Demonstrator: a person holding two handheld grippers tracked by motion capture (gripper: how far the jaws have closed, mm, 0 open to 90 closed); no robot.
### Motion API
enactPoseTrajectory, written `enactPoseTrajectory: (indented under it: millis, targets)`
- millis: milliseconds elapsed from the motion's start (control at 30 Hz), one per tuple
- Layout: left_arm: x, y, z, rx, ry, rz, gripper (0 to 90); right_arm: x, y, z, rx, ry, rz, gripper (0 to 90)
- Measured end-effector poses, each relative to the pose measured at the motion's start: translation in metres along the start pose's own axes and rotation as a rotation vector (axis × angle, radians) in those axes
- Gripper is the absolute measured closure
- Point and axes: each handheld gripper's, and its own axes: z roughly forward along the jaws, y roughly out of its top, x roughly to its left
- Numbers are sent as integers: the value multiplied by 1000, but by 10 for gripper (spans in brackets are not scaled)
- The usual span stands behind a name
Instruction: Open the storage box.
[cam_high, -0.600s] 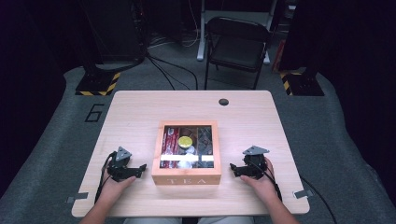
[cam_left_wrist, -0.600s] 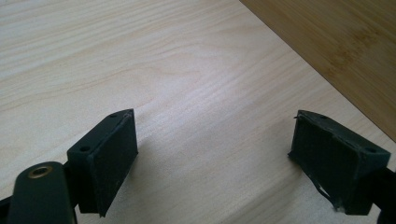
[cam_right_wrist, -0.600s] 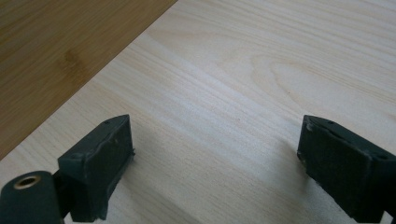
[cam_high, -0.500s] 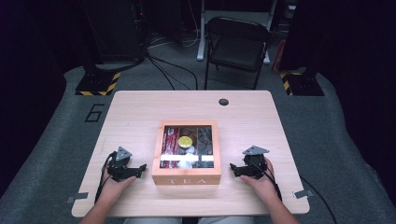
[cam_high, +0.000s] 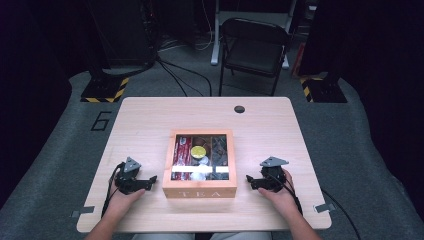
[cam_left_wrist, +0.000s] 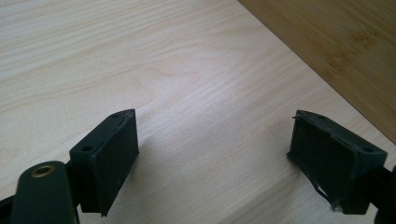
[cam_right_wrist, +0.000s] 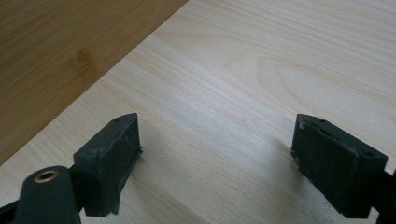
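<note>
my left gripper (cam_high: 150, 179) rests low on the table (cam_high: 150, 120), jaws spread wide, nothing between the pads (cam_left_wrist: 112, 158) but bare pale wood grain. my right gripper (cam_high: 248, 179) mirrors it on the other side, jaws just as wide, also empty; its pads (cam_right_wrist: 109, 161) sit close over the tabletop. both point inward at the wooden tea box (cam_high: 200, 165), which sits between them near my edge of the table, each gripper just beside a side wall but apart from it; the darker bamboo wall shows at the upper right of the left gripper view (cam_left_wrist: 336, 42) and the upper left of the right gripper view (cam_right_wrist: 60, 51). box lid looks shut, its clear window showing compartments with red packets (cam_high: 181, 155), a yellow round thing (cam_high: 198, 150) and darker sachets i can't identify. "tea" lettering on the front wall faces me. judgement: nothing begun yet, box untouched, lid down, contents in place. all the work is left: closing in on the box, opening or lifting it. farther off, a small dark hole (cam_high: 239, 109) in the tabletop, a folding chair (cam_high: 252, 47) beyond the table.
</note>
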Motion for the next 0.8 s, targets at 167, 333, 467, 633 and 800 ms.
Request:
enactPoseTrajectory:
  millis: [167, 333, 467, 633, 800]
  targets:
    - [0, 0, 0, -1, 1, 0, 155, -1, 0, -1, -4, -2, -7, 178]
    - [0, 0, 0, -1, 2, 0, 162, -2, -1, -2, -7, -6, 2, 220]
    - [1, 0, 0, -3, 1, -3, 166, -4, -1, -3, -12, -5, 5, 254]
    - [3, 1, -2, -1, 0, -19, 225, -4, -1, -3, -19, -8, 9, 267]
    - [5, 1, -5, -6, -19, -59, 291, -4, 1, -6, 2, -23, 15, 343]
